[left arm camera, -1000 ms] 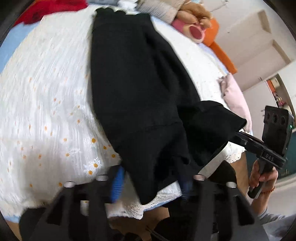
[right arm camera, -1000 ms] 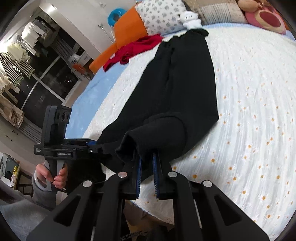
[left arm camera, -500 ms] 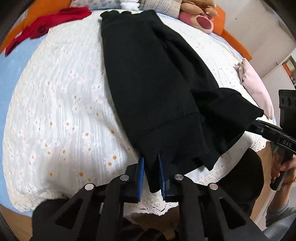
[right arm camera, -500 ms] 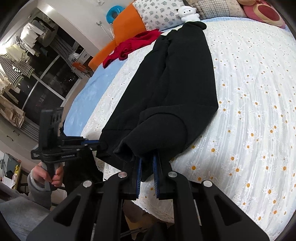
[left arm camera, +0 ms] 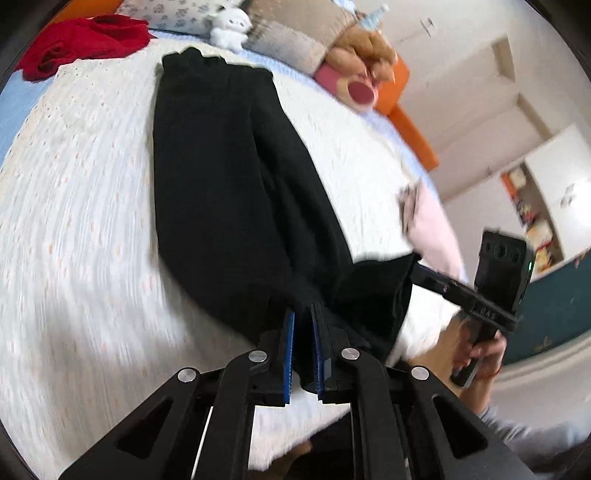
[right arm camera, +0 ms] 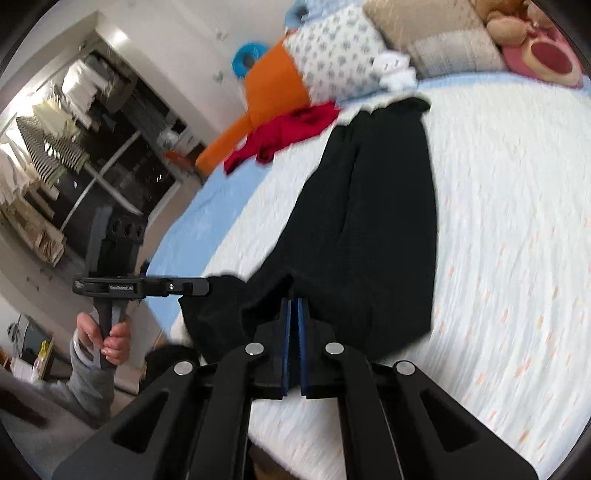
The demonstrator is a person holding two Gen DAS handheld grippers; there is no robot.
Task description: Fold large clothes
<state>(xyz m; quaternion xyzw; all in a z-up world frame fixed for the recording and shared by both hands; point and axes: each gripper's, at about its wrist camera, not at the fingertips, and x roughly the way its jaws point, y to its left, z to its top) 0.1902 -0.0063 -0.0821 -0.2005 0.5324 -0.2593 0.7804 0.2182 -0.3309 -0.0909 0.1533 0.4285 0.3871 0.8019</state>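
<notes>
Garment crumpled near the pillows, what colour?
Red; the crumpled garment shows best in the right wrist view, beside the orange cushion.

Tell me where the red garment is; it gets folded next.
The red garment lies crumpled at the head of the bed, left of the black garment's far end, beside the orange cushion in the right wrist view.

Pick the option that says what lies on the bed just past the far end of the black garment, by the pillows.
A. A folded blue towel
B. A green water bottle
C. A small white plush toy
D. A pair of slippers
C: the left wrist view shows a small white plush toy sitting against the pillows right beyond the far end of the black garment.
</notes>
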